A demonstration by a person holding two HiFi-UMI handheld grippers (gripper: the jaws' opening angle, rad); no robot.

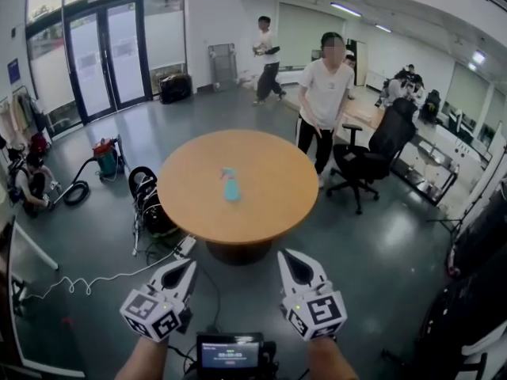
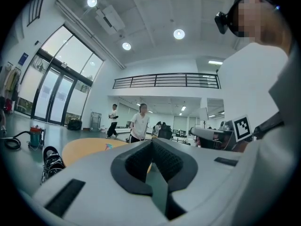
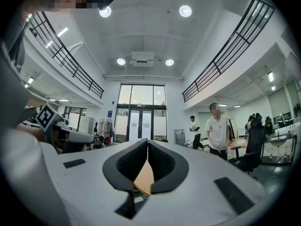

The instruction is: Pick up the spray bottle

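Head view shows both grippers, left gripper (image 1: pixel 181 275) and right gripper (image 1: pixel 296 269), closed and empty, well short of the spray bottle (image 1: pixel 230 184) on the far table (image 1: pixel 269 204); open one before reaching.

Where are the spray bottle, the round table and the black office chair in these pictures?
spray bottle (image 1: pixel 230 187), head view, on its blue body.
round table (image 1: pixel 277 188), head view, on bare wooden top.
office chair (image 1: pixel 393 131), head view, on its black backrest.

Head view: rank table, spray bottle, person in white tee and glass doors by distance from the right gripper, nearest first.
1. table, just ahead of the right gripper
2. spray bottle, mid-table
3. person in white tee, beyond the table, right
4. glass doors, far back left
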